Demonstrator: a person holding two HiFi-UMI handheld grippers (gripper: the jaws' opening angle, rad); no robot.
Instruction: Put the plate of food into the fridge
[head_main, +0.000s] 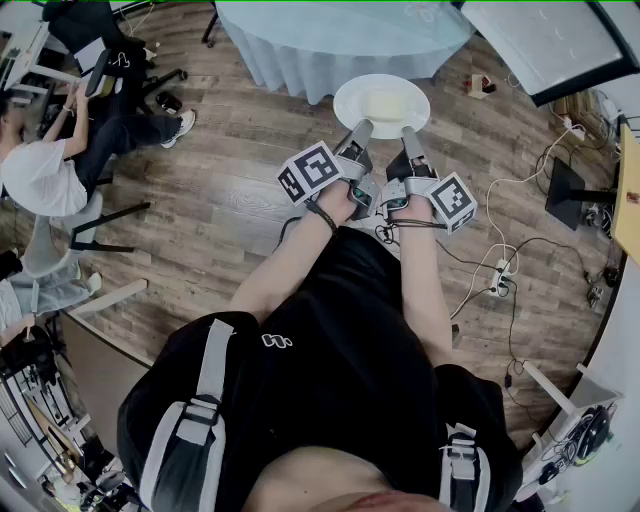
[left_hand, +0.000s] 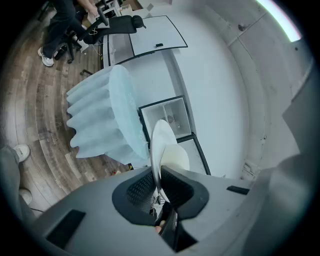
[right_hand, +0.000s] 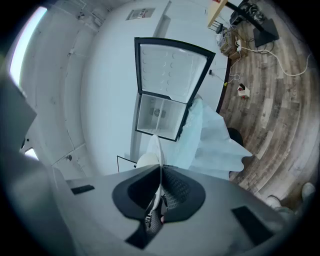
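Observation:
A white plate (head_main: 381, 105) with a pale slab of food (head_main: 386, 102) hangs above the wooden floor, just in front of the round table with a light blue cloth (head_main: 340, 40). My left gripper (head_main: 358, 134) is shut on the plate's near left rim. My right gripper (head_main: 410, 136) is shut on its near right rim. In the left gripper view the plate (left_hand: 161, 145) runs edge-on between the pads of the left gripper (left_hand: 159, 182), with the food (left_hand: 176, 157) on its right face. The right gripper (right_hand: 160, 187) pinches the thin plate rim (right_hand: 160, 152). Beyond stands the fridge (right_hand: 159, 116) with its door (right_hand: 172, 70) swung open.
The clothed table (left_hand: 107, 117) stands between me and the fridge (left_hand: 167, 117). A seated person (head_main: 45, 170) and office chairs (head_main: 105, 215) are at the left. Cables and a power strip (head_main: 500, 277) lie on the floor at the right, near a dark monitor base (head_main: 565, 190).

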